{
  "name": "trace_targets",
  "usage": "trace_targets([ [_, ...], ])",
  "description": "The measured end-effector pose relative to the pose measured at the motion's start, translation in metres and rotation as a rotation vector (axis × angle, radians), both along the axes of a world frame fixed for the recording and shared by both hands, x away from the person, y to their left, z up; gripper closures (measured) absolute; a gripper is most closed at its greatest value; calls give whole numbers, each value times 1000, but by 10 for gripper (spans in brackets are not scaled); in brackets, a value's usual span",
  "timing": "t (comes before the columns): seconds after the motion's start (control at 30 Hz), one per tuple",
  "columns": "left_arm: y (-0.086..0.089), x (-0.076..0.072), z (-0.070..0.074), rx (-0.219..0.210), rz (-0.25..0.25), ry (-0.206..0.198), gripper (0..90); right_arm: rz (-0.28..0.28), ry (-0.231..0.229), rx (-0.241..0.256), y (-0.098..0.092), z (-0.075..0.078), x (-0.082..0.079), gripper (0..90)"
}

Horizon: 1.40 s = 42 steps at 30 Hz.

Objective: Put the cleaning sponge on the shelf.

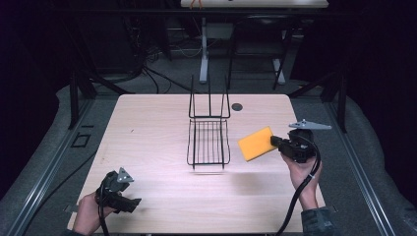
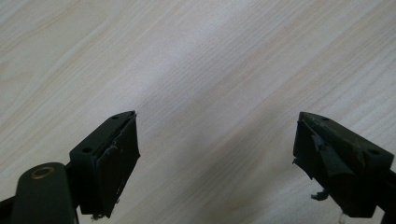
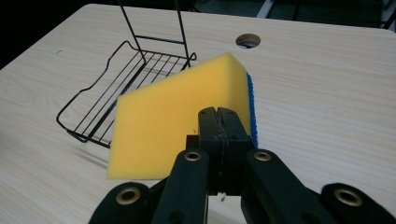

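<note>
Unlabelled yellow sponge, seemingly brandless

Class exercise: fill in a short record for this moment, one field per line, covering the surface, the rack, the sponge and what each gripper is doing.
surface: pale wood table with a round hole near its far edge
rack: black wire rack, mid-table, nothing in it
sponge: yellow sponge with a blue layer, lifted off the table, right of the rack
right gripper: shut on the sponge's edge
left gripper: jaws wide apart, nothing between them, near table's front left corner
</note>
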<state>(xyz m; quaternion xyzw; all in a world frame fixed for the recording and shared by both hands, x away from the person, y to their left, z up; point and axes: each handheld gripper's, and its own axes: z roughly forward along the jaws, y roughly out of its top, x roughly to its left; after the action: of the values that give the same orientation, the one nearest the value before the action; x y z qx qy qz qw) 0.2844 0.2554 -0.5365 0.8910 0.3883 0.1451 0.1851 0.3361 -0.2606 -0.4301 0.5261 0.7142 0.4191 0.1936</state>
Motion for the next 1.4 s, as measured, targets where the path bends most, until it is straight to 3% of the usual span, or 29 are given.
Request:
trace_targets([
  [0.4, 2, 0, 1, -7, 3, -4, 141, 26, -40, -7, 10, 13, -5, 900],
  [1.4, 1, -1, 1, -4, -9, -8, 142, 73, -58, 18, 36, 20, 2, 900],
])
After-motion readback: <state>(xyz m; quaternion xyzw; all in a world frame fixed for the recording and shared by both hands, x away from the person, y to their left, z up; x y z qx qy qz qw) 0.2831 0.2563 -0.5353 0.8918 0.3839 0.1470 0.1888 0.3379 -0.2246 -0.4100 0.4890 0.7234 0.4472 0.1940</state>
